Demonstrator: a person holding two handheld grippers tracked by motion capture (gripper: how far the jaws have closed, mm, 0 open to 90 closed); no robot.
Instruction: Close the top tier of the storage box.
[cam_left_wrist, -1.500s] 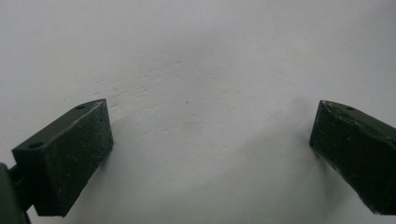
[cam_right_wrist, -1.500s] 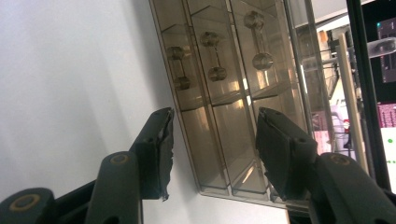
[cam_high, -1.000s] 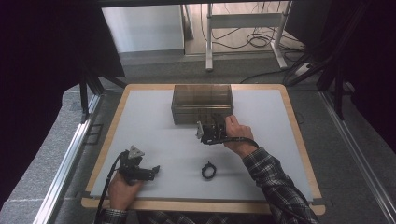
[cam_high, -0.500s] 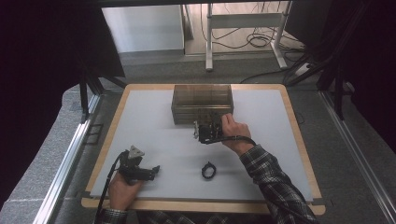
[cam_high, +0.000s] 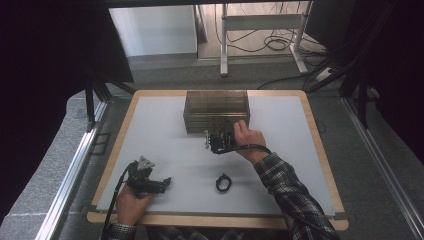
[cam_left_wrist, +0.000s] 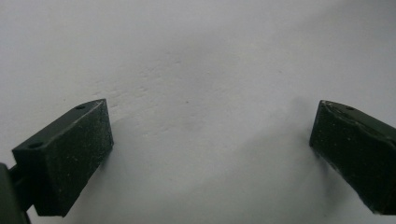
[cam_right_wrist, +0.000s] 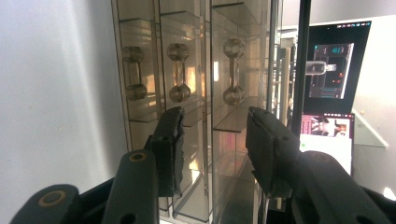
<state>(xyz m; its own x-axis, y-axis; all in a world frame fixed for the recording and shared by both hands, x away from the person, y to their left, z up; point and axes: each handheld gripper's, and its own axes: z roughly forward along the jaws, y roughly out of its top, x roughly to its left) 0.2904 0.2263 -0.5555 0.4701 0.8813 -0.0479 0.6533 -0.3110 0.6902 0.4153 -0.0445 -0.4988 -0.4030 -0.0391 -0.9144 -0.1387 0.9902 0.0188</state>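
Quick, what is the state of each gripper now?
Left gripper: open, holding nothing.
Right gripper: open, fingers closing at the clear drawer box, gripping nothing yet.

1 clear drawer box (cam_high: 216, 111) w/ 3 drawers; 1 black ring (cam_high: 223, 182); 2 grippers.

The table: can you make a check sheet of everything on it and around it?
Surface: white mat on a wood-edged table, bare around things.
Job's things: clear drawer box, three drawer handles facing the right gripper.
Clutter: small black ring.
Grippers: right gripper jaws just closing, nothing between them yet; left gripper open, resting on the mat.
Cables: one trailing from each gripper; more on the floor behind.
Surroundings: metal stand, dark curtains.
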